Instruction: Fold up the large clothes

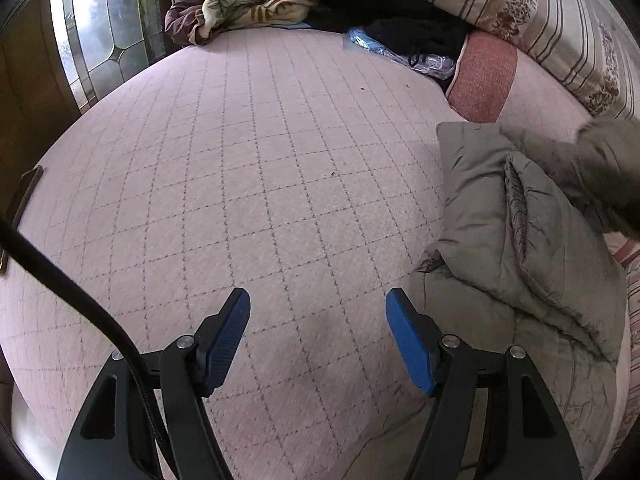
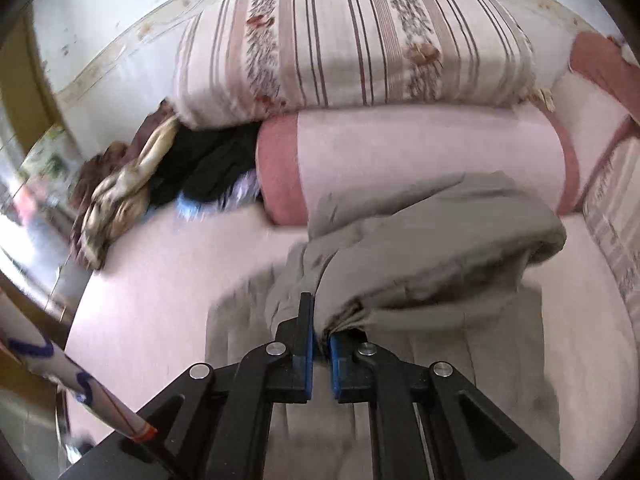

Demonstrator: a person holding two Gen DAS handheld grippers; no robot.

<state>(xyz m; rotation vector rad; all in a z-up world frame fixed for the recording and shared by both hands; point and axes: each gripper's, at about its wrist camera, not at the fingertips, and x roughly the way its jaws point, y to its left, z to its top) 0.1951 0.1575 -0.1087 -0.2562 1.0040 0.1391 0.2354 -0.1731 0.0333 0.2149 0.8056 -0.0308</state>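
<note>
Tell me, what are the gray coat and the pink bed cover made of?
The coat looks like puffy padded fabric with a smooth matte shell, probably nylon or polyester; it bulges and creases softly. The bed cover looks like woven cloth, matte, with a thin grid of lines.

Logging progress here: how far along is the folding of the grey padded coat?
Partly done: the grey padded coat already lies doubled over on the pink checked bedspread. In hand: the right gripper is shut on a bunched coat edge. The left gripper is open, holding nothing. Left: laying that edge down and flattening.
</note>
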